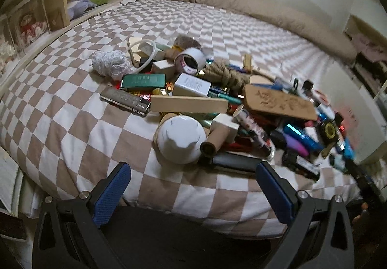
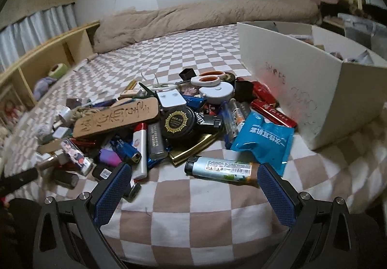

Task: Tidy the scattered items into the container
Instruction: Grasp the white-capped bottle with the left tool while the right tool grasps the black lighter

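Pretty much nothing is tidied yet, as far as I can tell. The bed [image 2: 193, 208] with the checkered sheet carries the whole mess along its near edge, and the white box [image 2: 302, 90], the container I guess, sits toward the near right corner with its side wall just beside the clutter. I can't really see what's inside it from here.

The pile [image 1: 217, 109] is huge: a carved wooden plaque [image 2: 116, 119], a white lidded jar [image 1: 180, 139], a blue packet [image 2: 263, 143], scissors [image 2: 208, 79], and a green-labelled lighter [image 2: 222, 168] lying nearest.

The left gripper [image 1: 193, 186] and the right gripper [image 2: 193, 186] both hang wide open off the near edge, holding nothing. So basically everything is left to do.
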Motion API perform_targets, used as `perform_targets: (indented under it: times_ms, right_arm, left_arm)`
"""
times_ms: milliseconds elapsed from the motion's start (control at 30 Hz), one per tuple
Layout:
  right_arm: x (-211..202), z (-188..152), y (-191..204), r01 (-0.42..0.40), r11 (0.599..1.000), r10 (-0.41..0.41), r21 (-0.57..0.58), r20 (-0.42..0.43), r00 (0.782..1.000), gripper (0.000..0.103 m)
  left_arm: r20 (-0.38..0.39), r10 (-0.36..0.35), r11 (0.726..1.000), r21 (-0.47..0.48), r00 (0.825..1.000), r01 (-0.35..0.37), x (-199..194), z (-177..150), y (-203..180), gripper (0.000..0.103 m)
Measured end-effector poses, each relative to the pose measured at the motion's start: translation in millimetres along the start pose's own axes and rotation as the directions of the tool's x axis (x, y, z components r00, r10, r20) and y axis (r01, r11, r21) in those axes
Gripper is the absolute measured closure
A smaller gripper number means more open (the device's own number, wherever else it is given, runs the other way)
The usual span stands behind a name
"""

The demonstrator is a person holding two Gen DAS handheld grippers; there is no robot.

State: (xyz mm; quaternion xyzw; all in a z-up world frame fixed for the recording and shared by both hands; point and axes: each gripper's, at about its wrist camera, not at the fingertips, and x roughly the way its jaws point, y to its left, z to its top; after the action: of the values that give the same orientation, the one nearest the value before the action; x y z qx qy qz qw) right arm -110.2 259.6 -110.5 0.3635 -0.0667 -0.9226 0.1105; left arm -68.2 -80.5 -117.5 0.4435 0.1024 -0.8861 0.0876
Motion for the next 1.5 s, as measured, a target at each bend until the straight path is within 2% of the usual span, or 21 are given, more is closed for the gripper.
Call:
perform_targets:
  times_ms: [233, 367, 400, 533, 667, 867, 933, 1067, 1167, 1333, 1500]
  right_arm:
    - [-2.9, 1.1, -7.5, -0.018, 0.997, 0.014, 0.07, 0.064, 0.998, 0.0]
    - [0.6, -0.2, -13.1, 0.01, 0.996, -0.015, 0.084, 0.049, 0.999, 0.0]
    - [2.1, -0.5, -14.0, 0.009, 0.996, -0.012, 0.089, 0.033, 0.999, 0.0]
    - [9.0, -2.8, -15.9, -0.006, 0.995, 0.008, 0.1, -0.016, 1.0, 0.0]
    - [8.6, -3.7, -12.6, -0.01, 0.997, 0.011, 0.081, -0.015, 1.0, 0.0]
    - [11.4, -6.8, -5.4, -0.023, 0.998, 0.025, 0.051, -0.034, 0.999, 0.0]
    - [12.9, -7.9, -2.5, -0.039, 0.998, 0.041, 0.043, -0.046, 0.998, 0.0]
    - [16.9, -13.8, 9.2, -0.065, 0.998, 0.065, 0.008, -0.082, 0.994, 0.0]
    - [18.4, -17.4, 20.3, -0.07, 0.997, 0.068, -0.022, -0.086, 0.994, 0.0]
    - [26.1, -22.9, 47.8, -0.048, 0.994, 0.039, -0.094, -0.097, 0.995, 0.0]
    - [35.5, -20.4, 68.9, -0.028, 0.998, 0.022, -0.056, -0.108, 0.994, 0.0]
  left_arm:
    - [-0.044, 0.086, 0.995, 0.046, 0.995, -0.084, 13.6, 1.3, -7.7, 0.0]
    - [-0.065, 0.083, 0.996, 0.0, 0.994, -0.084, 19.7, 5.4, -0.2, 0.0]
    - [-0.068, 0.081, 0.996, -0.016, 0.994, -0.082, 21.2, 7.1, 2.5, 0.002]
    - [-0.106, 0.068, 0.996, -0.053, 0.992, -0.074, 31.2, 11.6, 8.8, 0.021]
    - [-0.111, 0.046, 0.996, -0.07, 0.993, -0.054, 35.1, 15.1, 10.3, 0.024]
    - [-0.08, 0.014, 0.995, -0.092, 0.997, -0.022, 32.4, 13.7, 11.2, 0.04]
    - [-0.071, 0.014, 0.994, -0.109, 0.997, -0.022, 30.4, 12.8, 14.8, 0.055]
    - [-0.055, -0.017, 0.987, -0.158, 0.998, 0.008, 28.3, 10.0, 22.2, 0.056]
    - [-0.041, -0.024, 0.987, -0.161, 0.999, 0.017, 26.0, 8.5, 23.5, 0.057]
    - [0.001, -0.045, 0.981, -0.186, 0.999, 0.044, 20.3, 6.2, 26.6, 0.058]
    - [0.045, -0.082, 0.972, -0.217, 0.996, 0.09, 14.2, 4.2, 31.9, 0.058]
